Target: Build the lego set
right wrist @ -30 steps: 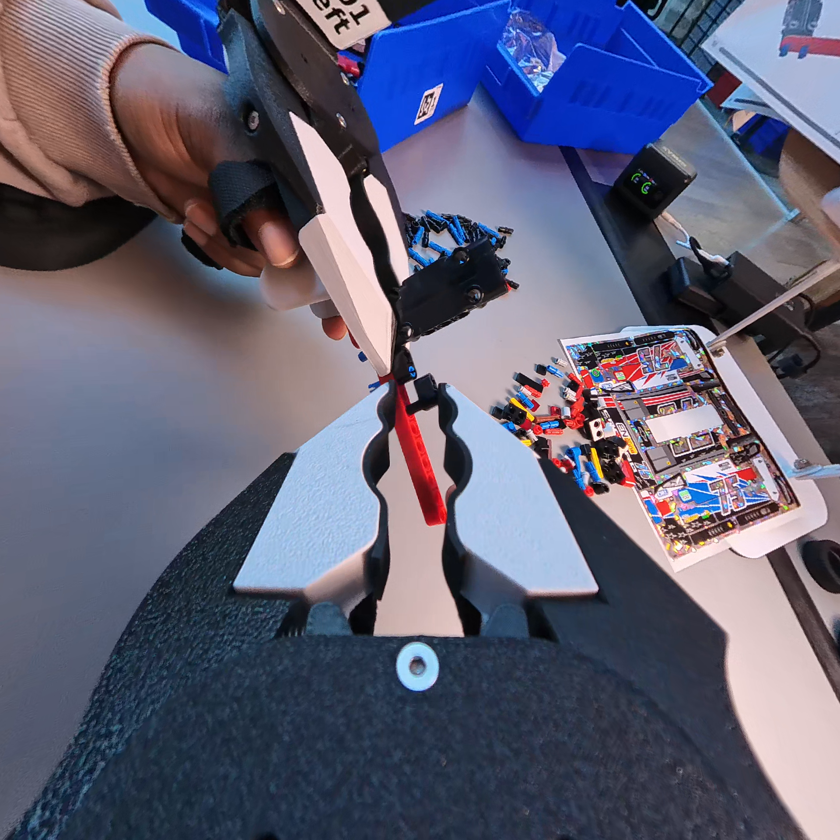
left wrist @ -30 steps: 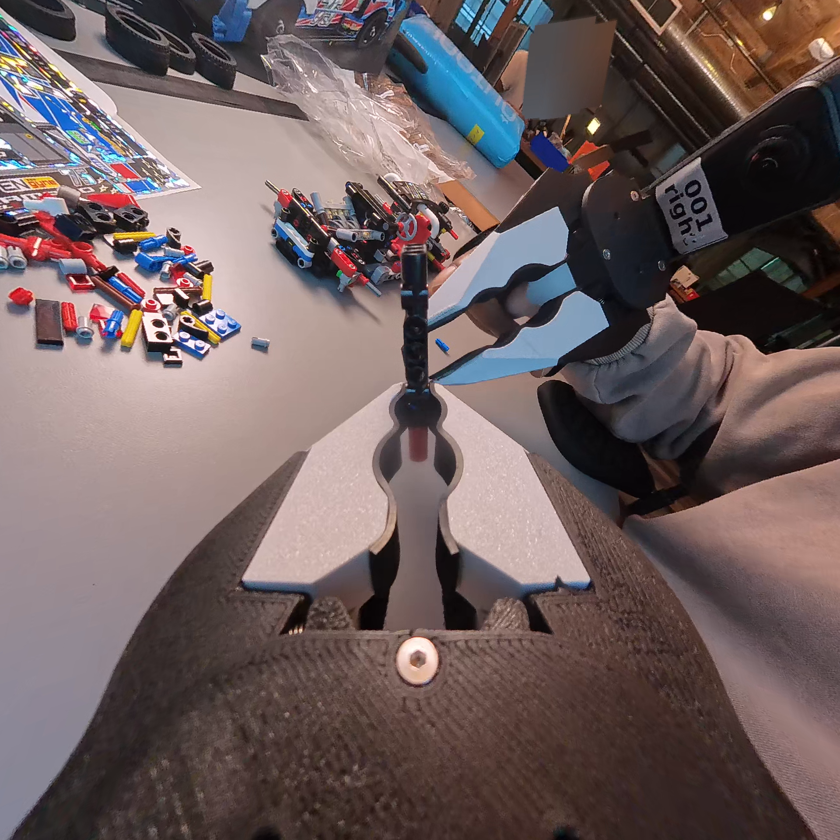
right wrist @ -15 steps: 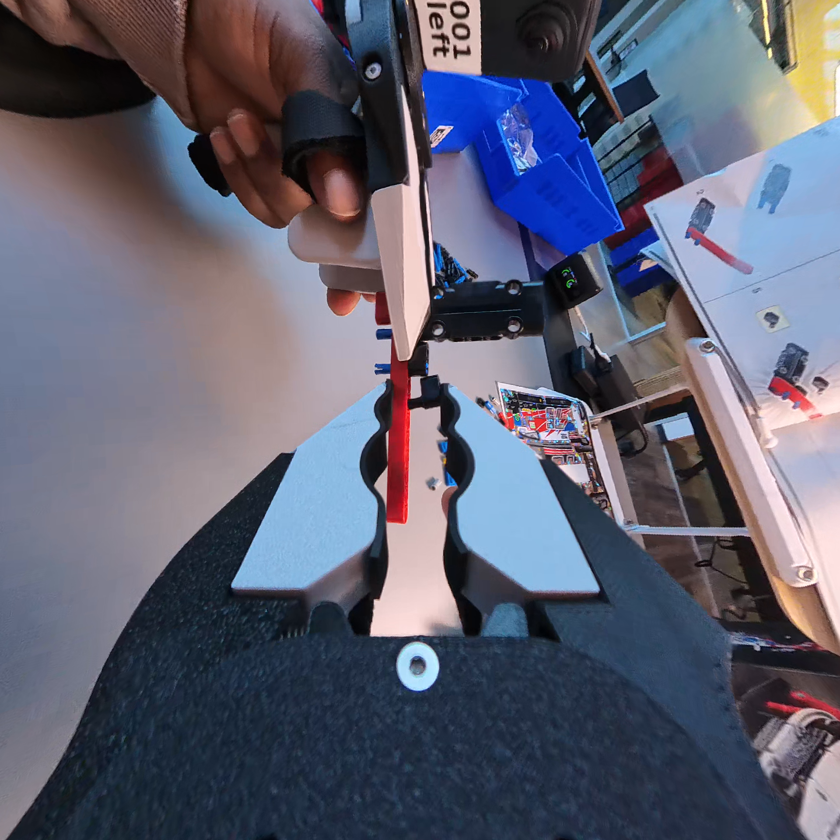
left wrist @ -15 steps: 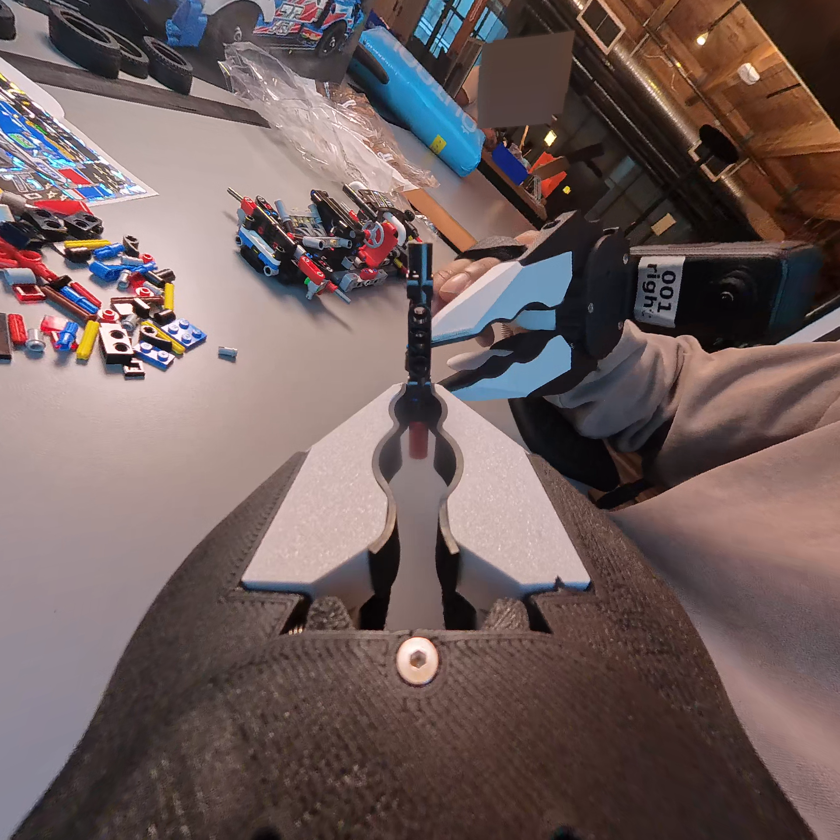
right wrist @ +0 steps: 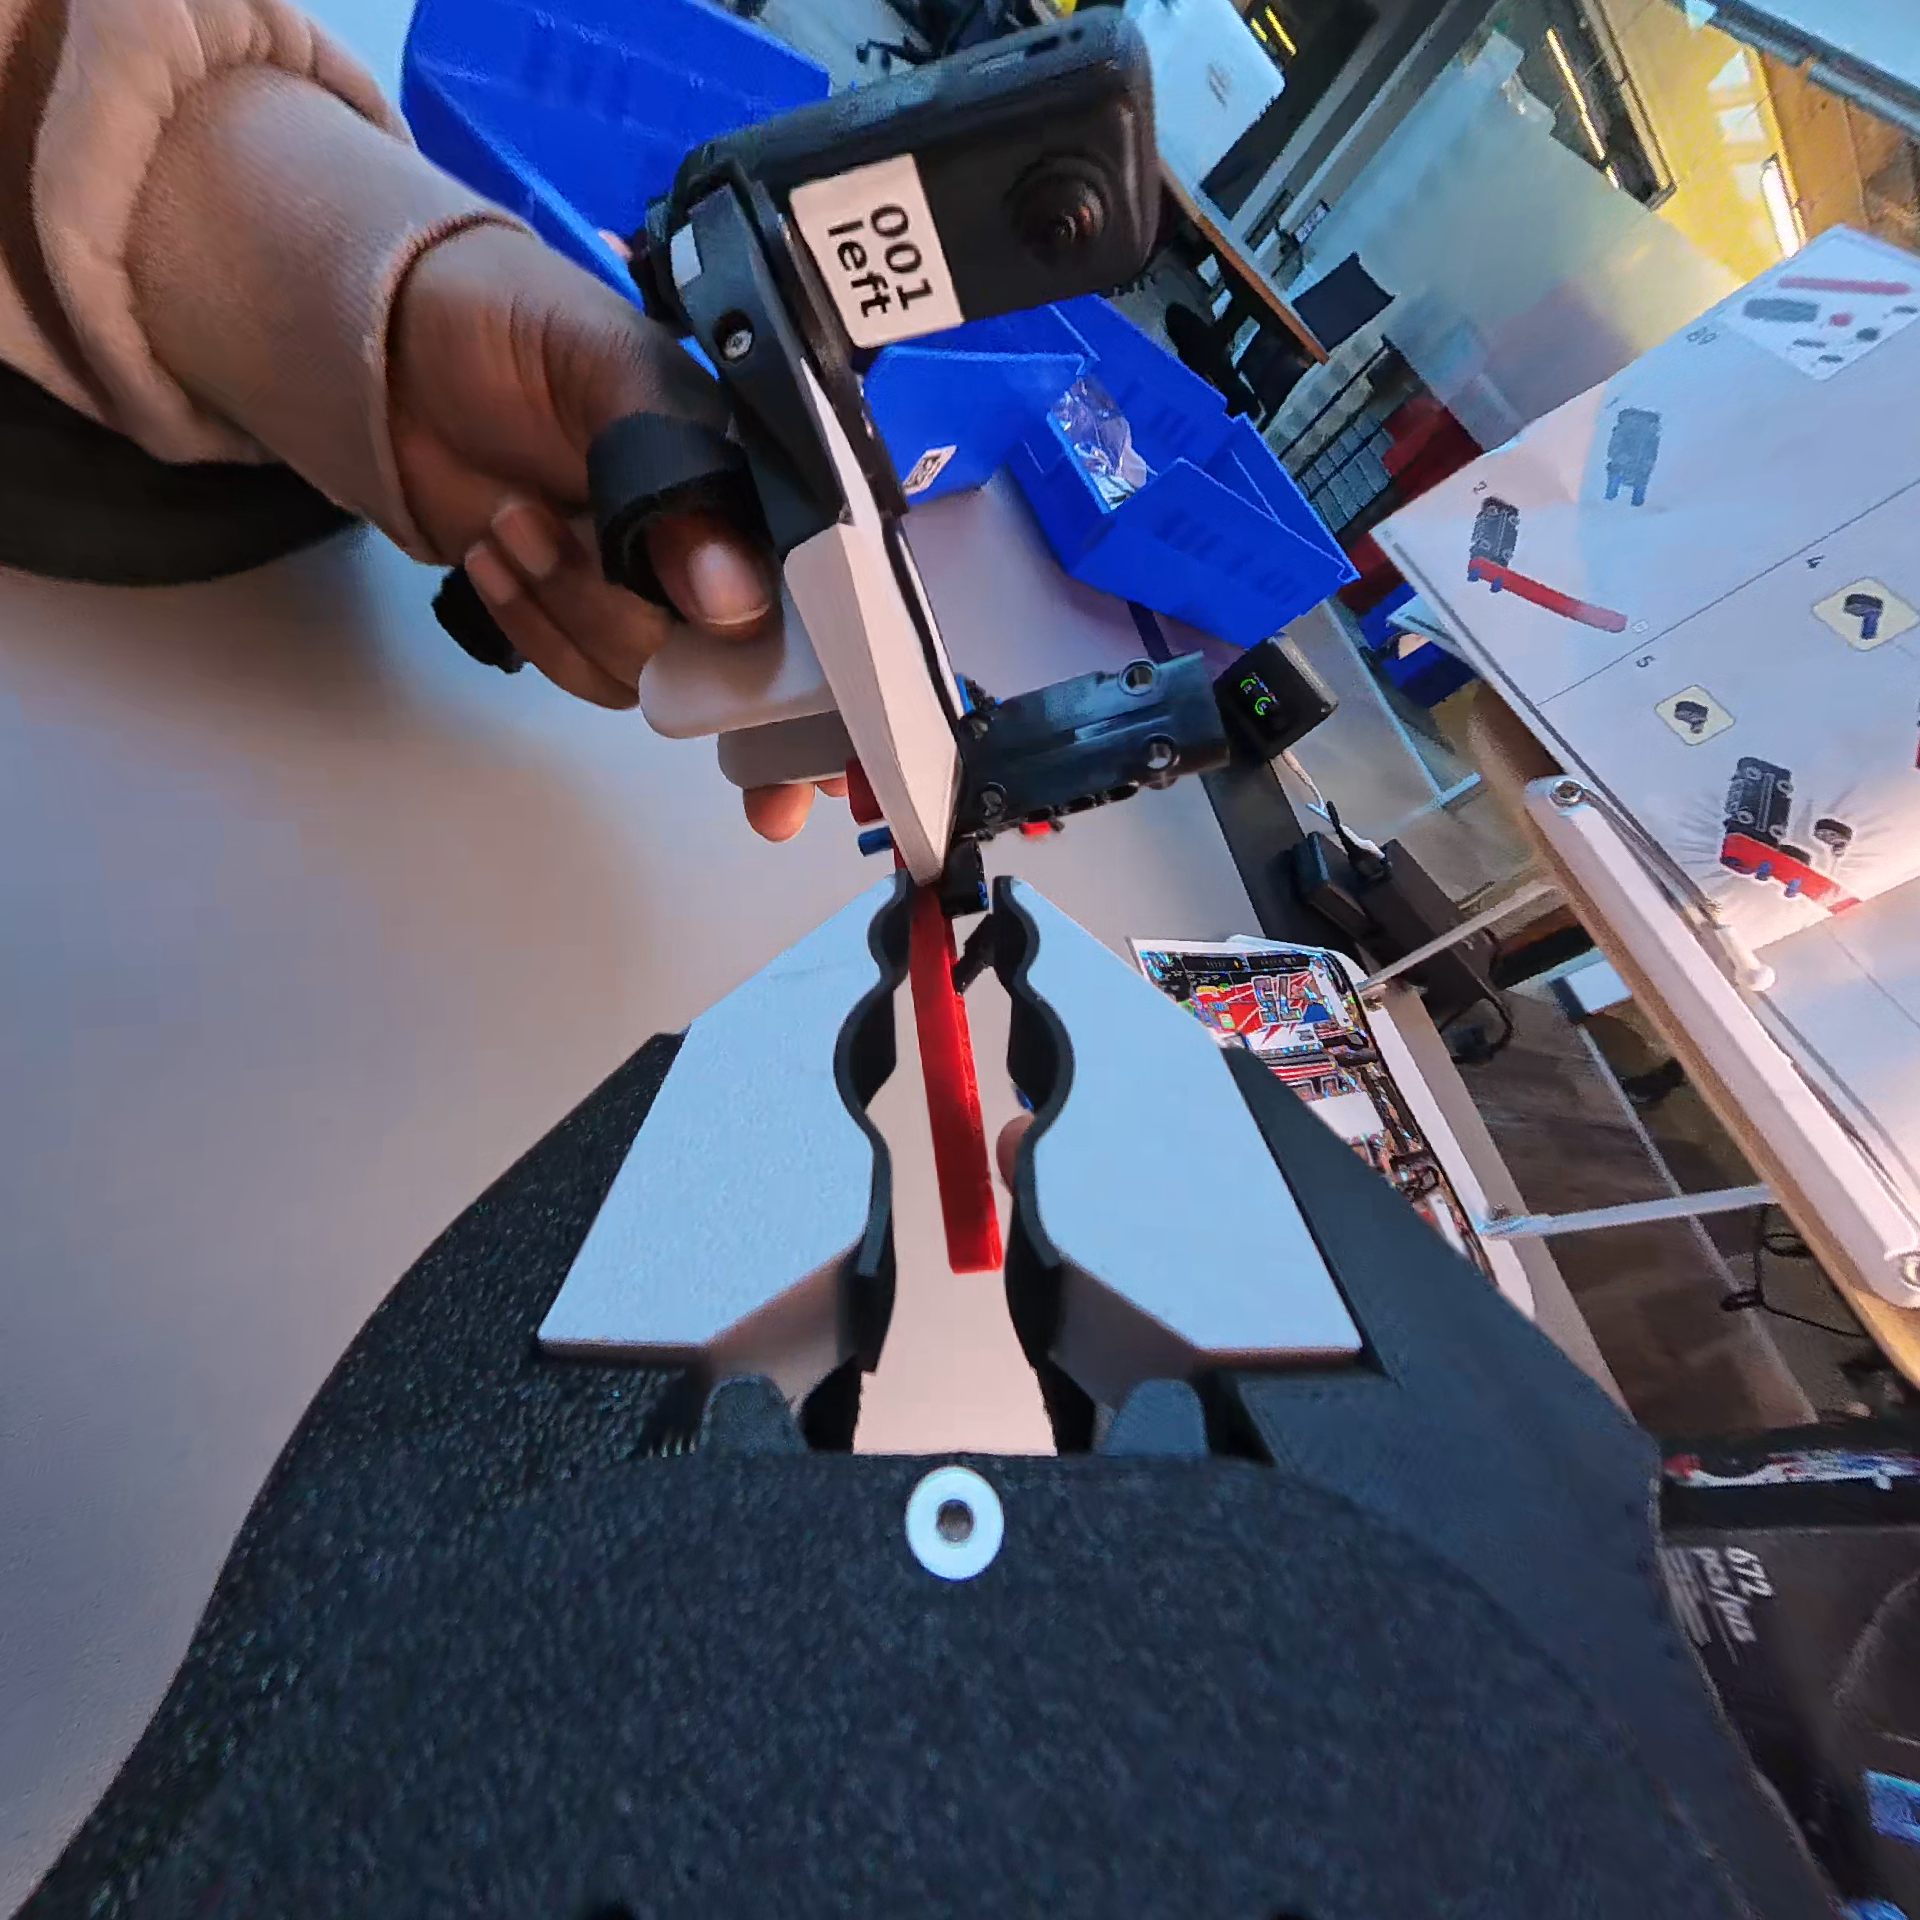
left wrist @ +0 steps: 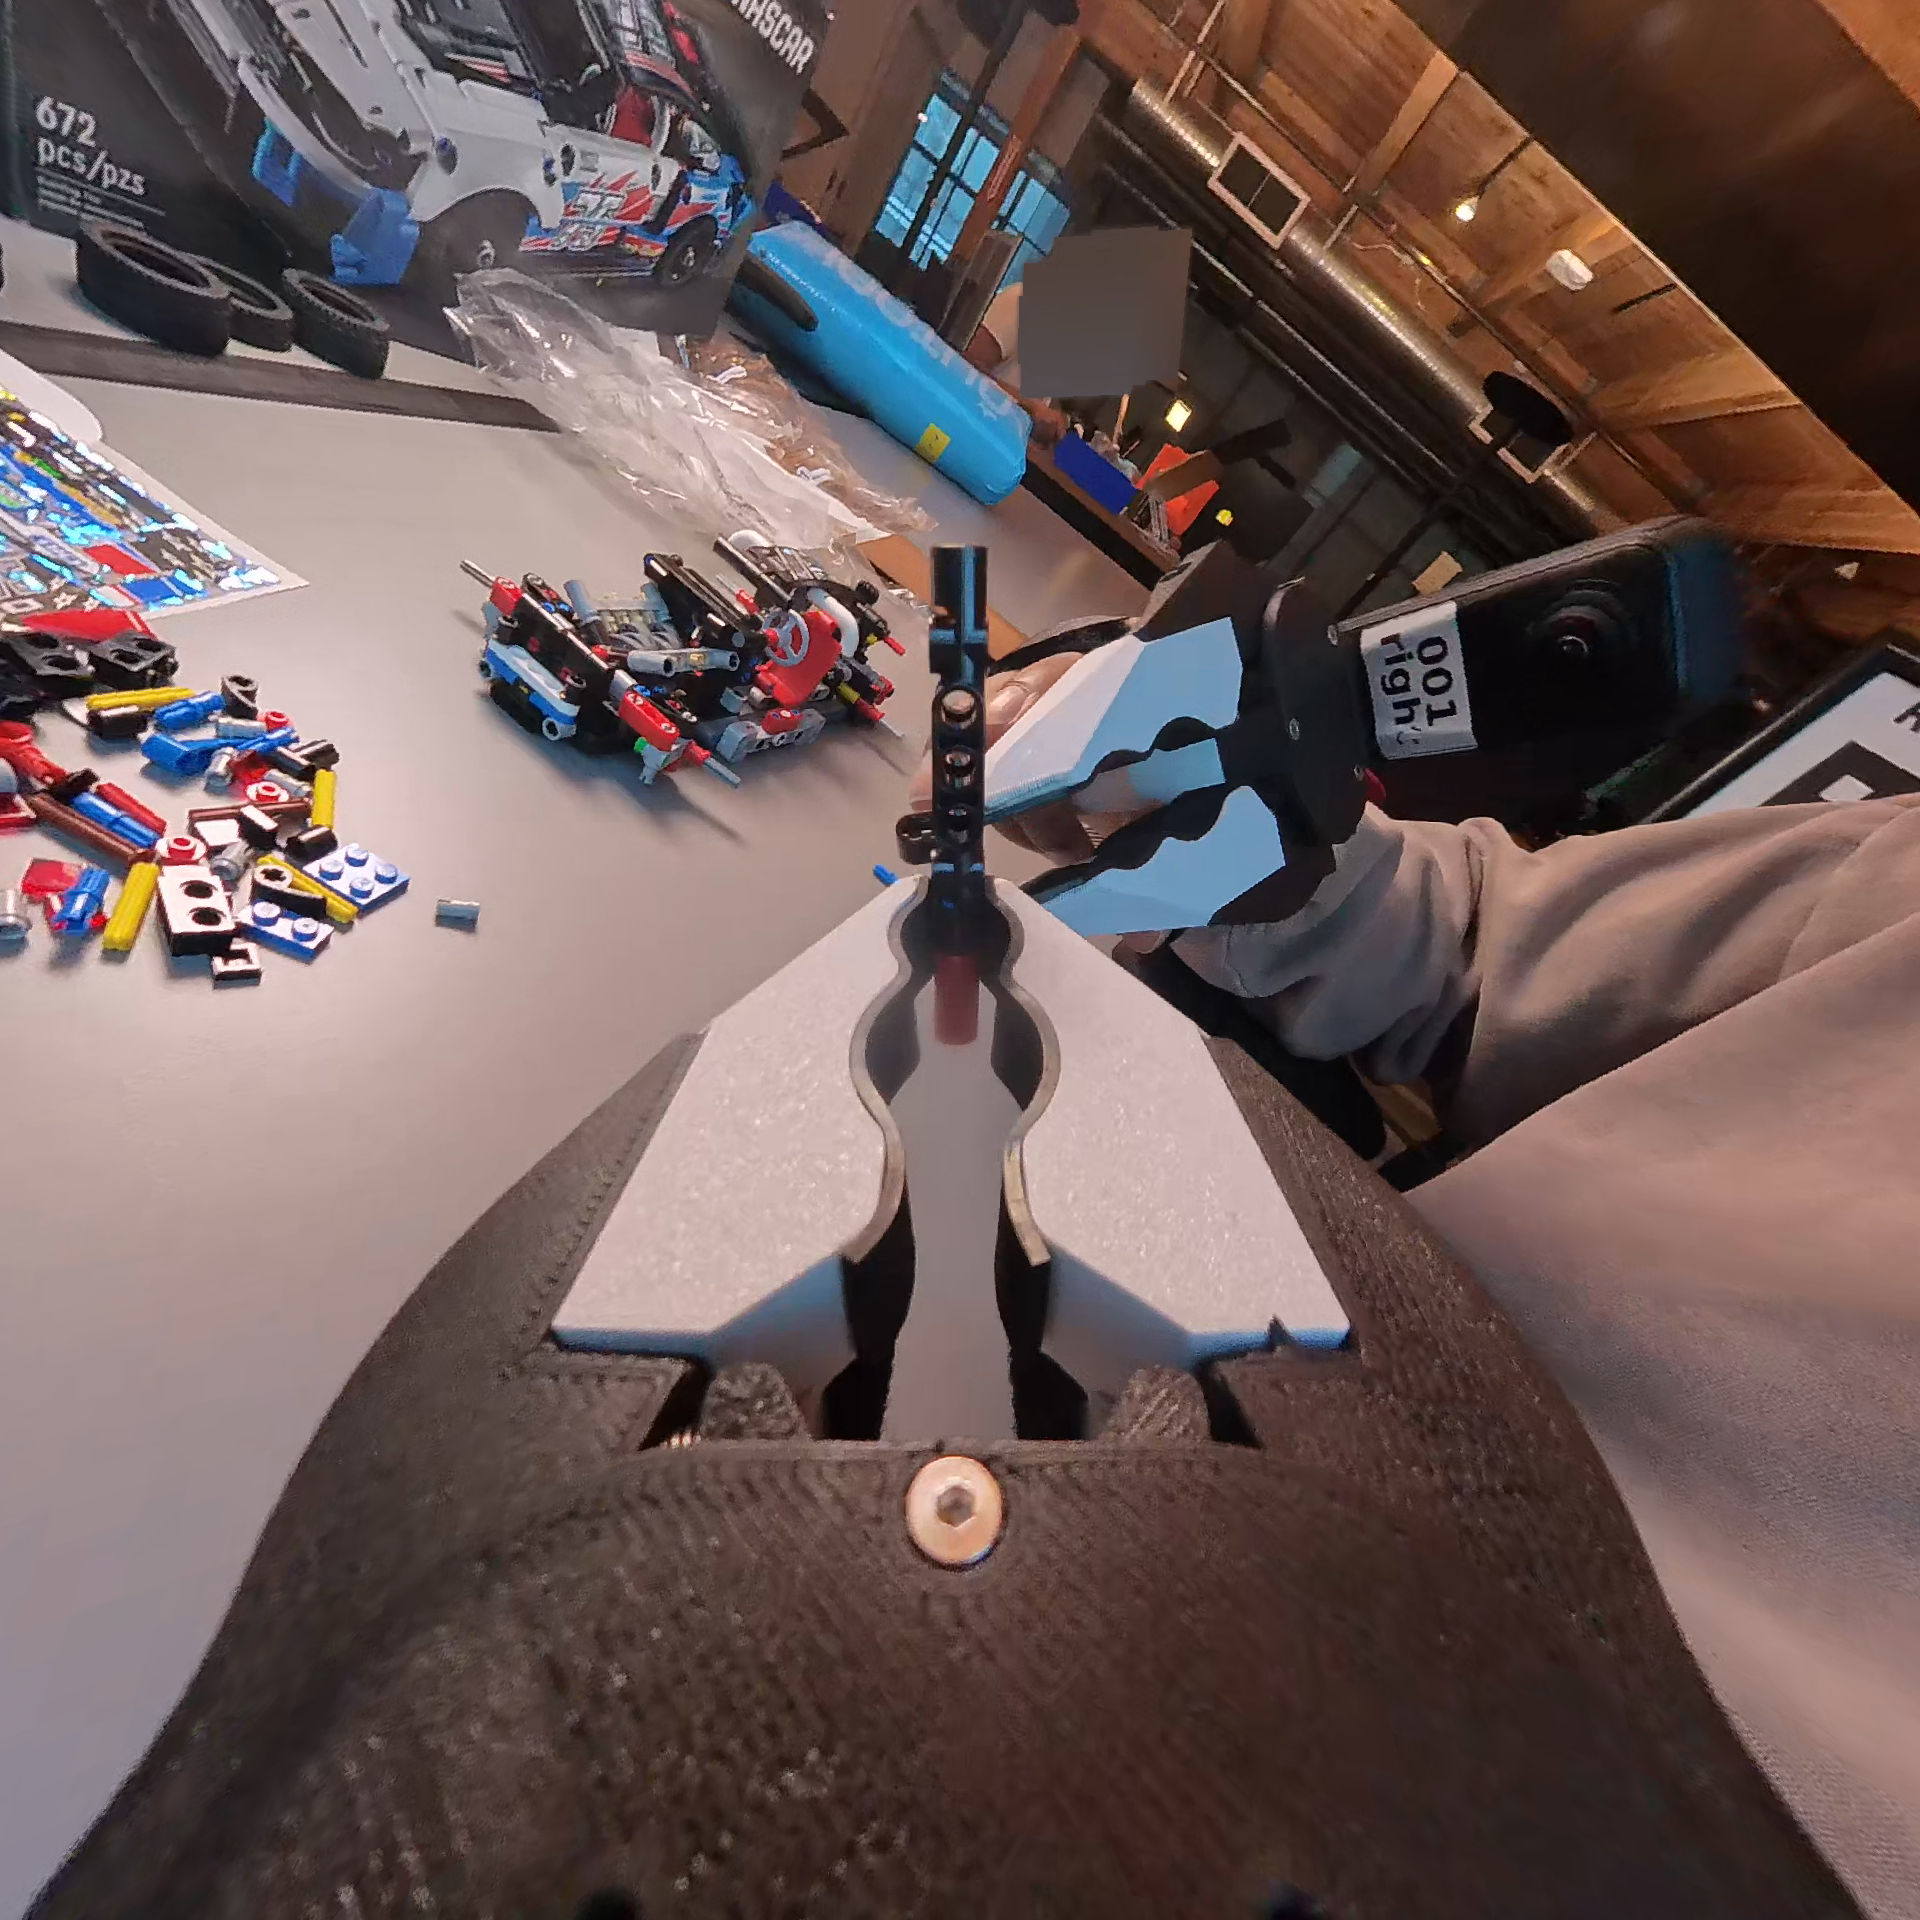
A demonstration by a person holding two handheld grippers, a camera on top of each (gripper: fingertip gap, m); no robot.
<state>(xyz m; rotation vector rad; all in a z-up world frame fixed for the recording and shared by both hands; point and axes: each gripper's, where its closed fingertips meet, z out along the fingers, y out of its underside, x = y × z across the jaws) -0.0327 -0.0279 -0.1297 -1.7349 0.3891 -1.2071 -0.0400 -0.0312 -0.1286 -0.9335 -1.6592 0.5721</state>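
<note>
Since half a second ago, both views have tilted: the set's box (left wrist: 416,135) now fills the top left of the left wrist view, and the right gripper (left wrist: 1013,847) sits a little farther right there.

Left gripper (left wrist: 954,920): fingers narrow, pinched on the black lego assembly (left wrist: 956,748). In the left wrist view its long axis runs straight ahead from the fingertips, with a red stub (left wrist: 953,1000) showing in the gap behind the grip. In the right wrist view the same assembly juts sideways to the right from the left gripper's tips.

Right gripper: fingers part open, not pressed together; a long red beam (right wrist: 951,1091) lies lengthwise between them, far end up at the black assembly. Whether the fingers actually clamp the beam cannot be told.

Writing: white labels with printed characters on both gripper bodies; box printing; an instruction page (right wrist: 1704,582) on a stand at the right. A printed sticker sheet (left wrist: 73,520) lies on the grey tabletop (left wrist: 312,1091), beside loose coloured pieces (left wrist: 197,842). A partly built chassis (left wrist: 686,665) rests farther on, tyres (left wrist: 218,301) and a clear bag (left wrist: 665,416) beyond. Blue bins (right wrist: 1143,478) stand behind the left gripper.
</note>
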